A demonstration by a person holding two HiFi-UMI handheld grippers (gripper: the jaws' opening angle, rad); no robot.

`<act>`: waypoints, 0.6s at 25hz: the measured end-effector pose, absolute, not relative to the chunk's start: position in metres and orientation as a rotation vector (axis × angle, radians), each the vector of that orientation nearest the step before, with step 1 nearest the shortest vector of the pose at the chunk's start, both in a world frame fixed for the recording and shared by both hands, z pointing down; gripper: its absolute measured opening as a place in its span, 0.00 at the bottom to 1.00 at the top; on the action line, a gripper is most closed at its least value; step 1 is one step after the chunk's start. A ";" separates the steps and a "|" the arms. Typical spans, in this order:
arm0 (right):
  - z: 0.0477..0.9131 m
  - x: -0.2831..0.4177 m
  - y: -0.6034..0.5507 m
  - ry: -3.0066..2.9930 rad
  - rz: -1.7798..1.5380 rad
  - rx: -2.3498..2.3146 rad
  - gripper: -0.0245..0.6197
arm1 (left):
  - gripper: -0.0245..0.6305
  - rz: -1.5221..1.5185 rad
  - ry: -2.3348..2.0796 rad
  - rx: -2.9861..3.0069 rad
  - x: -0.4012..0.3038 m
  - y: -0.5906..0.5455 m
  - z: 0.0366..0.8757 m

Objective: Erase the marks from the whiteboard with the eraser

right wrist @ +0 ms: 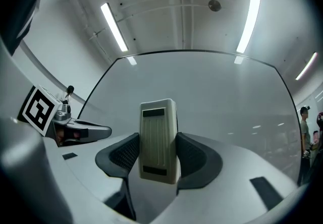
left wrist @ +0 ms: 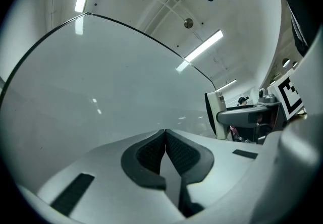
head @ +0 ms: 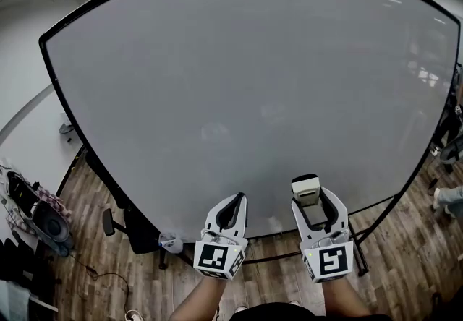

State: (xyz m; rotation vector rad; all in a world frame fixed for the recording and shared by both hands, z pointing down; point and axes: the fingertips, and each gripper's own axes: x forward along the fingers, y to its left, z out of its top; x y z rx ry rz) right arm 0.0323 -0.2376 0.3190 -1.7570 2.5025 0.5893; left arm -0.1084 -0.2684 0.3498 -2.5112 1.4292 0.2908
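Observation:
A large whiteboard (head: pixel 246 81) with a black frame fills the head view; I see no marks on its surface. My right gripper (head: pixel 307 193) is shut on a cream eraser (head: pixel 305 188), held upright a little in front of the board's lower edge. In the right gripper view the eraser (right wrist: pixel 158 140) stands between the two dark pads (right wrist: pixel 123 153), with the whiteboard (right wrist: pixel 202 87) behind it. My left gripper (head: pixel 235 200) hangs beside it, jaws shut and empty. In the left gripper view the pads (left wrist: pixel 151 155) meet at the tips, the whiteboard (left wrist: pixel 91 81) lies beyond, and the right gripper with the eraser (left wrist: pixel 216 114) shows at the right.
The board stands on a black stand with feet (head: pixel 358 258) on a wood floor (head: pixel 87 240). A black office chair (head: pixel 134 229) sits at the lower left of the board. Bags and clutter (head: pixel 36 215) lie at the far left. A person's legs (head: pixel 450 200) show at the right edge.

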 end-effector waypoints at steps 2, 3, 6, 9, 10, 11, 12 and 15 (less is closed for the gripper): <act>0.318 0.033 -0.241 2.483 0.582 -1.755 0.43 | 0.07 0.280 1.415 -2.513 -0.106 -0.270 0.350; 0.314 0.033 -0.242 2.470 0.582 -1.750 0.43 | 0.07 0.277 1.409 -2.512 -0.105 -0.271 0.348; 0.308 0.035 -0.245 2.438 0.580 -1.751 0.43 | 0.07 0.285 1.403 -2.510 -0.104 -0.271 0.346; 0.311 0.038 -0.244 2.421 0.571 -1.763 0.43 | 0.07 0.287 1.404 -2.518 -0.100 -0.269 0.350; 0.312 0.038 -0.246 2.419 0.569 -1.763 0.43 | 0.07 0.287 1.403 -2.522 -0.099 -0.270 0.351; 0.312 0.037 -0.248 2.419 0.569 -1.762 0.43 | 0.07 0.290 1.400 -2.527 -0.098 -0.271 0.352; 0.312 0.037 -0.249 2.420 0.570 -1.761 0.43 | 0.07 0.295 1.394 -2.531 -0.096 -0.272 0.351; 0.312 0.036 -0.250 2.420 0.576 -1.763 0.43 | 0.07 0.306 1.379 -2.542 -0.092 -0.273 0.349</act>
